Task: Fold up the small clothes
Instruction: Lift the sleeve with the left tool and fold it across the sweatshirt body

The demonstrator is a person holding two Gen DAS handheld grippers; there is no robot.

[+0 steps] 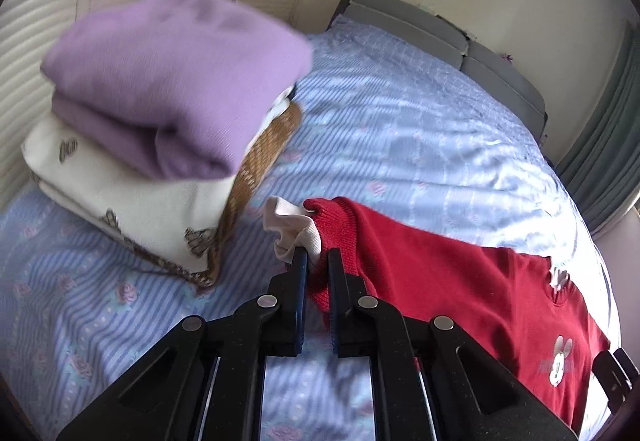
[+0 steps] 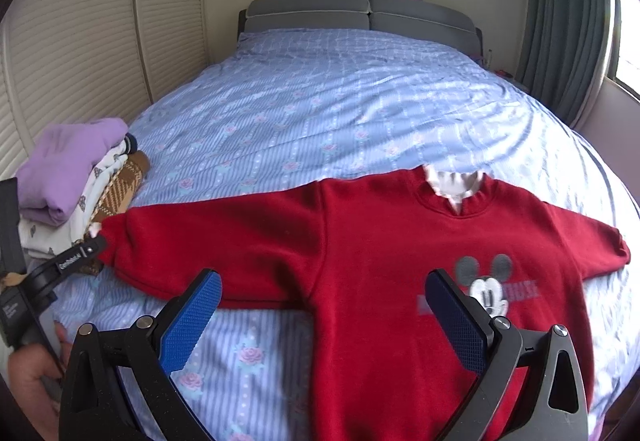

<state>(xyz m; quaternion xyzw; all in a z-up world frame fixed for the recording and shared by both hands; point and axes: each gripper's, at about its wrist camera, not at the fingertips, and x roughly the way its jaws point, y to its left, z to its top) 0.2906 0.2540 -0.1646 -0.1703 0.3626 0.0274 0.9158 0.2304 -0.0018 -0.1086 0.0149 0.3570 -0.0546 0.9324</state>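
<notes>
Now sleeve-fold step: red Mickey sweatshirt (image 2: 360,241) spread flat, face up, on bed (image 2: 320,101). Left gripper (image 1: 317,255) pinched on sleeve cuff (image 1: 304,229); right gripper (image 2: 322,301) wide, empty, over body. Next, likely: carry cuff across chest.

Both grippers have black linkage arms with silver rivets and fingers (image 2: 192,321) faced with textured blue pads.

A red sweatshirt (image 2: 360,241) with a cartoon-mouse print and a white inner collar lies flat, front up, sleeves spread wide across the blue floral bedspread, its left-hand cuff near a stack of folded clothes (image 2: 76,185)
</notes>
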